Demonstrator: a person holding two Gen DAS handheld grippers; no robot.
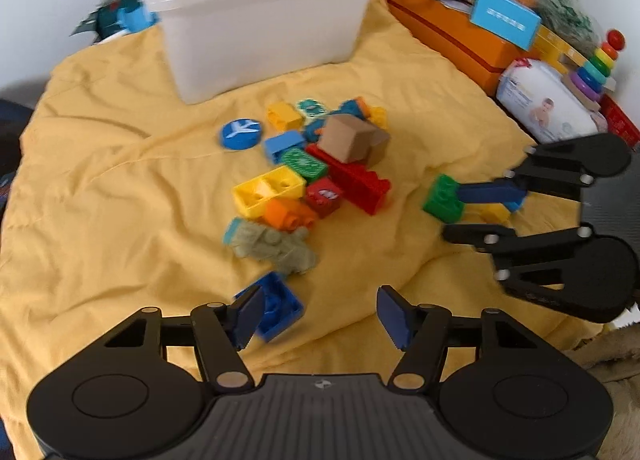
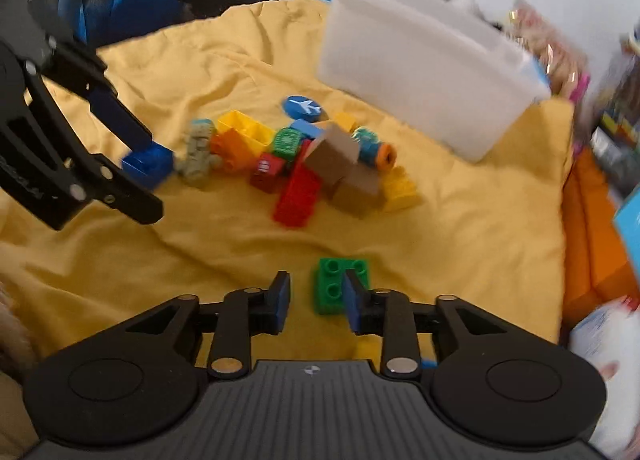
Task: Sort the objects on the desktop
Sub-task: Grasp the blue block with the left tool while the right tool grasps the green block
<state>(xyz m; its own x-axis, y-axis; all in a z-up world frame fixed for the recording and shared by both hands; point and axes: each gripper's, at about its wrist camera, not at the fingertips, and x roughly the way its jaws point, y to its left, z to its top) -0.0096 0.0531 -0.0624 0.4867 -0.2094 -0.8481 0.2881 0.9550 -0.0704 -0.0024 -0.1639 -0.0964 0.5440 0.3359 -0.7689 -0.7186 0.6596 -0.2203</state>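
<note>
Two grippers closing in on loose bricks, white plastic bin (image 1: 260,31) waiting far behind
Left gripper (image 1: 320,314) spread beside the dark blue plastic brick (image 1: 280,308); right gripper (image 2: 316,298) spread, one finger over the green studded brick (image 2: 334,284); likely next: centre and pinch

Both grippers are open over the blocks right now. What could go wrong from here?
The right gripper sits off-centre on the green block; closing may push it aside. The left gripper has the blue block by one finger only. The wrinkled yellow cloth could tip blocks.
</note>
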